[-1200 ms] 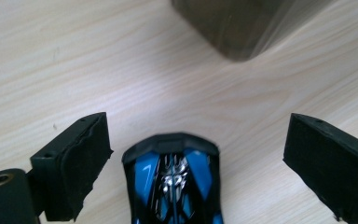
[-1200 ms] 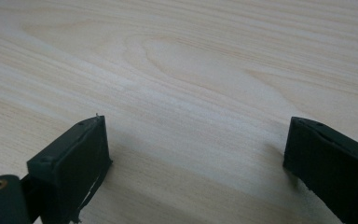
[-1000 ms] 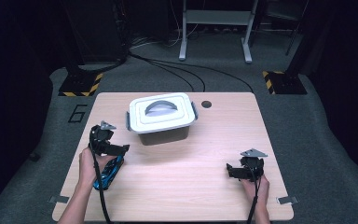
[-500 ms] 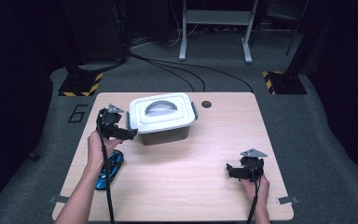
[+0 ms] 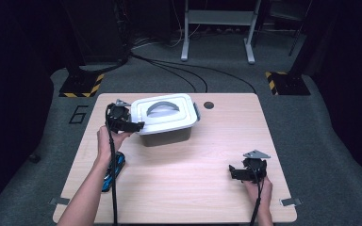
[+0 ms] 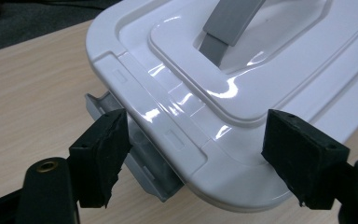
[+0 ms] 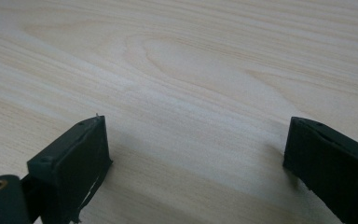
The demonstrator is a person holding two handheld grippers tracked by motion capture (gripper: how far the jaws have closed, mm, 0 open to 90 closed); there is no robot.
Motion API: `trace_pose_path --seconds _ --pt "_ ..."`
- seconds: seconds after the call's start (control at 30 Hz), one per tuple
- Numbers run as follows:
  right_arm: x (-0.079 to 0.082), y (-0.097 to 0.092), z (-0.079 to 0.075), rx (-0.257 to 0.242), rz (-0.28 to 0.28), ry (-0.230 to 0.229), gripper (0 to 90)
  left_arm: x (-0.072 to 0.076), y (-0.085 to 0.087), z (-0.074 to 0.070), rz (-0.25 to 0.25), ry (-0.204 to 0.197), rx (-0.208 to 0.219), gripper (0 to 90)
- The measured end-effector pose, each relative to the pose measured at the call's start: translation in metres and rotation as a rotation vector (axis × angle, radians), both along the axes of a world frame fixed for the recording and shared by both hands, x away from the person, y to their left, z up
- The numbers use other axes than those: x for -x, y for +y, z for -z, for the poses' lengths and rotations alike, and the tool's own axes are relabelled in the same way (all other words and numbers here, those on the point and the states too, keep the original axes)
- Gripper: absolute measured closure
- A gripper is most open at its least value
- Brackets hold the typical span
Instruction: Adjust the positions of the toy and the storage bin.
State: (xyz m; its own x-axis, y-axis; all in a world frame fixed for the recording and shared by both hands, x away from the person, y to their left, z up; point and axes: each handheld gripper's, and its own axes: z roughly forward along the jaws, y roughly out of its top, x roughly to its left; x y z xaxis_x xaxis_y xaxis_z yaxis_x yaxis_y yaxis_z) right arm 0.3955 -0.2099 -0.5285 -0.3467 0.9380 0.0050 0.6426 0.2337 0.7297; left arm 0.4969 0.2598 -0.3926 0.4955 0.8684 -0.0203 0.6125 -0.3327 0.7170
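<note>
**Fingers Straddle the Box Latch, No Contact Yet**

Fingers [image 6: 100, 156] of the left gripper [image 6: 196, 163] stand apart at the bottom of the left gripper view, bracketing the near corner of the white lid [image 6: 242, 93]; they have just been closing, with the grey latch [image 6: 135, 163] and lid edge between them, but neither pad presses on anything yet. The left pad sits just beside the latch flap; the right pad hangs over the lid's rim.

Risk one: the pads close on the lid's rounded, glossy rim rather than on the latch, and slip off. Risk two: a pull on the latch drags the whole storage box [image 5: 166, 121], since nothing braces it.

In the high view the box sits at centre-left of the table [image 5: 207, 197], in its far half, grey handle [image 5: 162, 107] lying flat on top. The right gripper [image 5: 250, 172] rests at lower right, well apart from the box, its jaws spread over bare wood, holding nothing. A blue object [image 5: 113, 169] lies under the left forearm, lower left; a sweep of the arm or cable could knock it.
</note>
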Motion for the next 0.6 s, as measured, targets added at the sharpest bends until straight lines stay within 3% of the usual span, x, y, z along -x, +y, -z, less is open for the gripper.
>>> trace_pose_path --seconds 0.1,0.17,0.3,0.5,0.6 --pt "0.0 0.0 0.0 0.0 -0.001 0.0 5.6 0.0 -0.001 0.003 0.003 0.015 0.038 28.3" --pt "0.0 0.0 0.0 0.0 -0.001 0.0 5.7 0.001 -0.002 0.002 0.004 0.017 0.017 29.6" --pt "0.0 0.0 0.0 -0.001 0.0 0.0 5.7 0.004 -0.002 0.003 0.0 0.012 0.03 30.8" --pt "0.0 0.0 0.0 0.0 -0.001 0.0 5.7 0.008 -0.003 0.006 -0.04 0.04 0.124 31.0" --pt "0.0 0.0 0.0 0.0 0.0 0.0 5.7 0.011 -0.003 0.006 -0.034 0.051 0.126 31.1"
